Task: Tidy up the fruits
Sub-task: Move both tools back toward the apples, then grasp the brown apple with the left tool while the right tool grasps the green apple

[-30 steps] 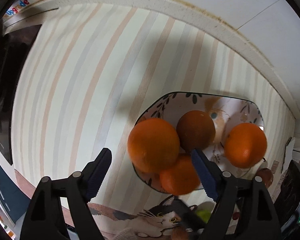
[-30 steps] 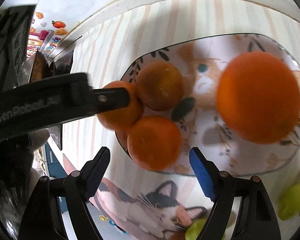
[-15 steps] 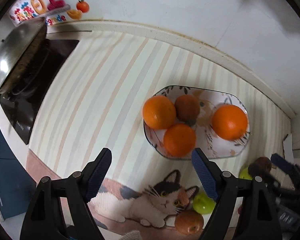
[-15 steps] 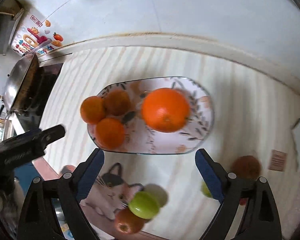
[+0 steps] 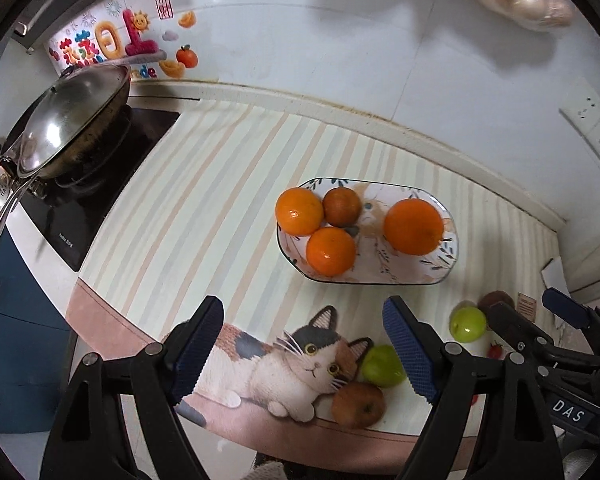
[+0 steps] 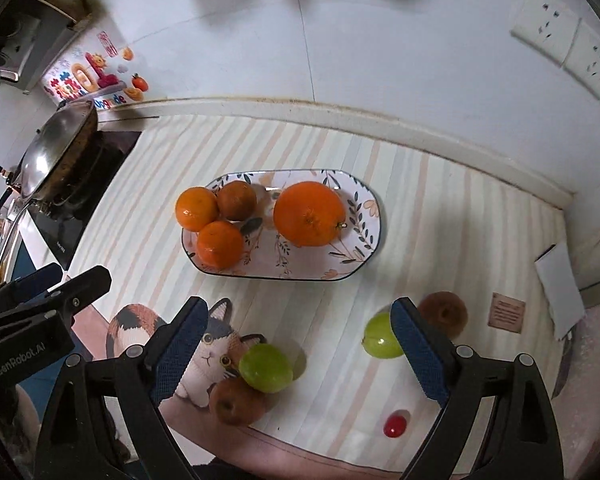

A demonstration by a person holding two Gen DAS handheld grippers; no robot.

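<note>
A patterned oval plate (image 5: 404, 276) (image 6: 364, 252) on the striped mat holds a big orange (image 5: 413, 227) (image 6: 310, 214), two smaller oranges (image 5: 331, 251) (image 6: 220, 245) and a brownish fruit (image 5: 342, 207) (image 6: 237, 201). Off the plate, near the front edge, lie two green fruits (image 6: 265, 368) (image 6: 381, 338), two brown-red fruits (image 6: 238, 400) (image 6: 444, 314) and a small red fruit (image 6: 395, 424). My left gripper (image 5: 300, 352) is open and empty, high above the mat's front. My right gripper (image 6: 298, 350) is open and empty above the loose fruits.
A lidded wok (image 5: 66, 124) sits on a black hob (image 5: 100, 184) at the left. A tiled wall with sockets (image 6: 556, 36) runs behind. A white card (image 6: 560, 288) and a small brown tag (image 6: 508, 312) lie at the right. The mat's front edge is close below both grippers.
Both grippers have pulled up and back from the plate, so the whole counter now shows. The fruits on the plate have not moved.
</note>
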